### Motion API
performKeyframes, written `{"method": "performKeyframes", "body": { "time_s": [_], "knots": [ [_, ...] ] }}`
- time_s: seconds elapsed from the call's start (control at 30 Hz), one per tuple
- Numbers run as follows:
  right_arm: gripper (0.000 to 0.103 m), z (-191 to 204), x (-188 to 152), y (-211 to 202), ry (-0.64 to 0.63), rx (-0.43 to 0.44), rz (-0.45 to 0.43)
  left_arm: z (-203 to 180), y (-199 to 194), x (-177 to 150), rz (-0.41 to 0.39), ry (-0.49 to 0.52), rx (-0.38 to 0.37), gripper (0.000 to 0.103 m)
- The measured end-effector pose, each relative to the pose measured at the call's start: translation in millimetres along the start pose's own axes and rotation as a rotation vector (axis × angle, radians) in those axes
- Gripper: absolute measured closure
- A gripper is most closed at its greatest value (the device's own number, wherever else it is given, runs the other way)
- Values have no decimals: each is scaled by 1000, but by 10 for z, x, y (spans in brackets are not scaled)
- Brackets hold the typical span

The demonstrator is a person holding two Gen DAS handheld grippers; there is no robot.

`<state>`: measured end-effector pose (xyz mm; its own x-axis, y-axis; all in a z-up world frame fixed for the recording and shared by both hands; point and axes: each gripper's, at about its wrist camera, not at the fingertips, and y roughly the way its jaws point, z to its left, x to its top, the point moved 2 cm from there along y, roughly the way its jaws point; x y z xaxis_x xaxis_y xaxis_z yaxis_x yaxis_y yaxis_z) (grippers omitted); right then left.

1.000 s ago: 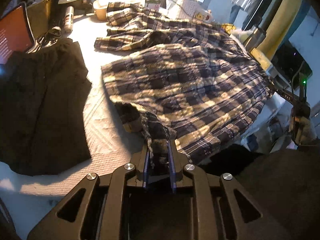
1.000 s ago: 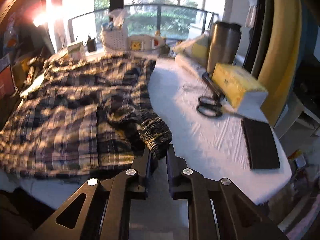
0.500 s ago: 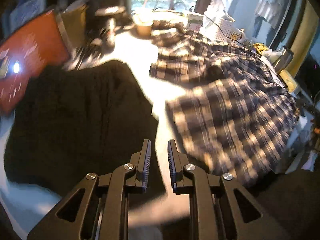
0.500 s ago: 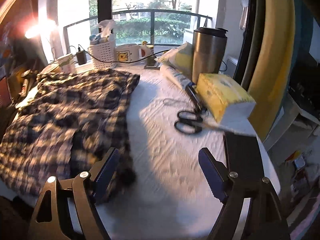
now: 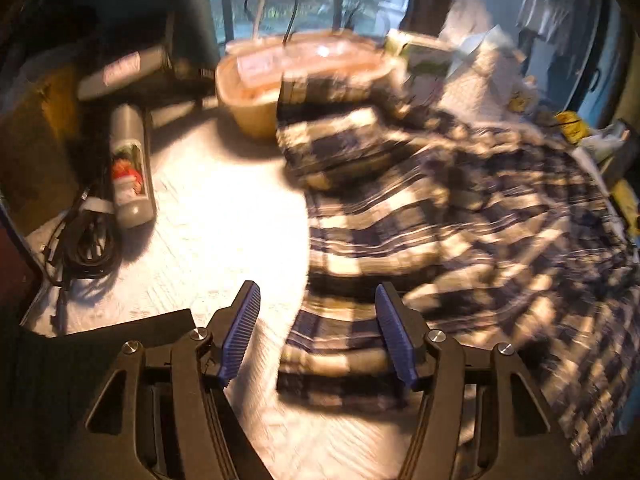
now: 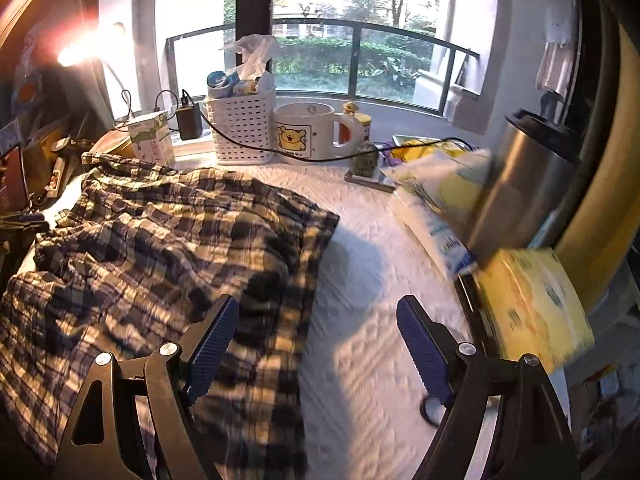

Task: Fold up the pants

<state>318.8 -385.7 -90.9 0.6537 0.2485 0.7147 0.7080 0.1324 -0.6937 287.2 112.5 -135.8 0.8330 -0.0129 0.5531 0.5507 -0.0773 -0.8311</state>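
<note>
The plaid pants (image 5: 440, 220) lie spread over the white-covered table (image 5: 224, 216), blurred by motion in the left wrist view. My left gripper (image 5: 316, 300) hovers over their near left corner. Its jaws are opening, and a fold of plaid lies below and between the blue pads (image 5: 240, 332) without being pressed. In the right wrist view the pants (image 6: 160, 248) fill the left half. My right gripper (image 6: 316, 308) stands wide open above their right edge, holding nothing.
A tan tub (image 5: 304, 76), a spray can (image 5: 130, 168), a coiled cable (image 5: 88, 240) and a black garment (image 5: 100, 344) lie to the left. A white basket (image 6: 244, 128), a mug (image 6: 308, 132), a steel tumbler (image 6: 520, 184), a yellow pack (image 6: 532, 308) and scissors (image 6: 432, 408) stand behind and to the right.
Both grippers have let go of the plaid cloth and opened. The left one swung over the black garment and on toward the far left of the table. The right one moved forward.
</note>
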Motion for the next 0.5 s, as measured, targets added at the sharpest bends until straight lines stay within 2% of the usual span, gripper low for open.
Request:
{"method": "performKeyframes", "body": {
  "time_s": [0.03, 0.1, 0.13, 0.17, 0.23, 0.3, 0.37, 0.5],
  "knots": [
    [20, 14, 25, 28, -7, 2, 1, 7, 49, -16, 20, 0, 3, 44],
    [20, 30, 45, 86, -12, 4, 5, -34, 47, -81, 1, 41, 12, 55],
    [20, 31, 52, 122, -11, 6, 10, -57, 20, -113, -5, 60, 11, 74],
    [20, 32, 47, 144, -9, 8, 14, -72, -10, -137, 1, 63, -7, 99],
    [20, 30, 44, 216, -5, 14, 25, -84, -86, -206, 7, 51, -9, 101],
    [20, 31, 42, 266, -3, 21, 31, -83, -192, -319, -14, 32, 40, 101],
    [20, 35, 44, 291, -7, 28, 33, -65, -317, -449, -20, -15, 56, 101],
    [20, 52, 39, 331, -28, 34, 44, -38, -490, -682, 12, -83, 75, 101]
  ]
}}
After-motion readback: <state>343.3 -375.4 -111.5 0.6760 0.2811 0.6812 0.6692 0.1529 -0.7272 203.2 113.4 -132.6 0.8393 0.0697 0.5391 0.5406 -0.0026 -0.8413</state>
